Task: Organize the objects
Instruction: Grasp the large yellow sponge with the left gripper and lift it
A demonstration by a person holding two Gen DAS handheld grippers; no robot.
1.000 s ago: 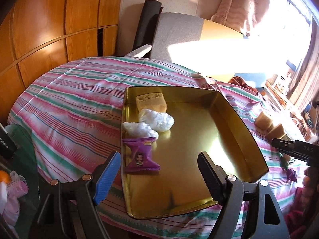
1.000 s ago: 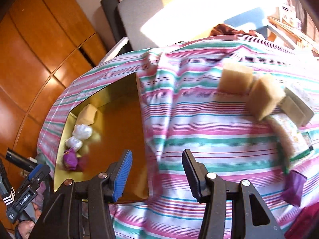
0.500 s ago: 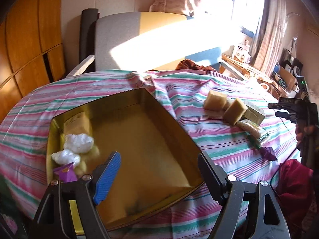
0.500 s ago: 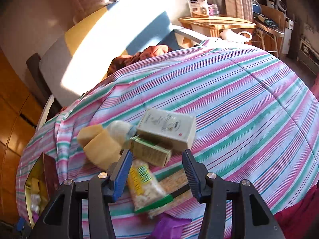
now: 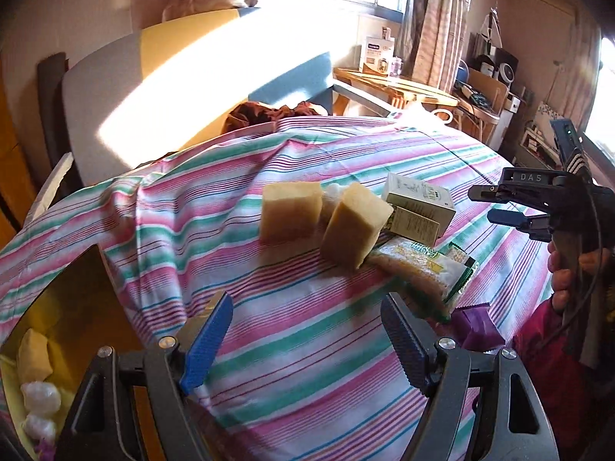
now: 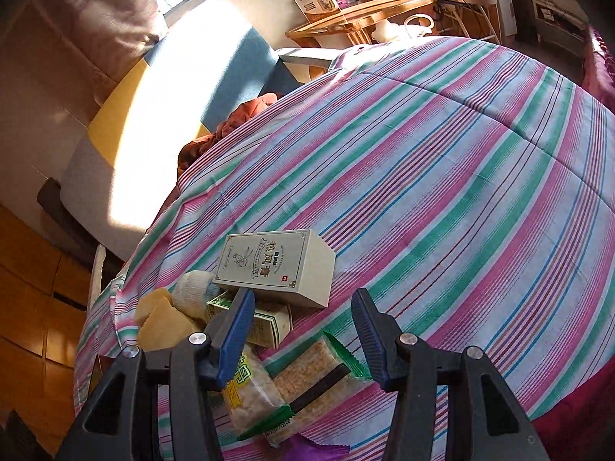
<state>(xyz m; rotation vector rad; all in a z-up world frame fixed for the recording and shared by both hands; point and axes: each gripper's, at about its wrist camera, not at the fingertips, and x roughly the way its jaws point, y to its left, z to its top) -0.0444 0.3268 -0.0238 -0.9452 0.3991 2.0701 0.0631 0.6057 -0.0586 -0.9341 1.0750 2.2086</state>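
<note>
A pile of items lies on the striped tablecloth: two tan blocks, a white carton, a smaller green-edged carton, green-trimmed snack packets and a purple wrapper. A gold tin tray at the far left holds a yellow packet, white bundles and a purple candy. My left gripper is open and empty, just short of the pile. My right gripper is open and empty, hovering over the snack packets; it also shows in the left wrist view.
A grey and yellow chair back stands behind the table with a brown cloth on its seat. A wooden side table with boxes stands by the window. Wooden cabinets lie to the left.
My left gripper has swung right, from over the tray to facing the pile. My right gripper has moved in closer above the cartons and snack packets. Both stay open.
</note>
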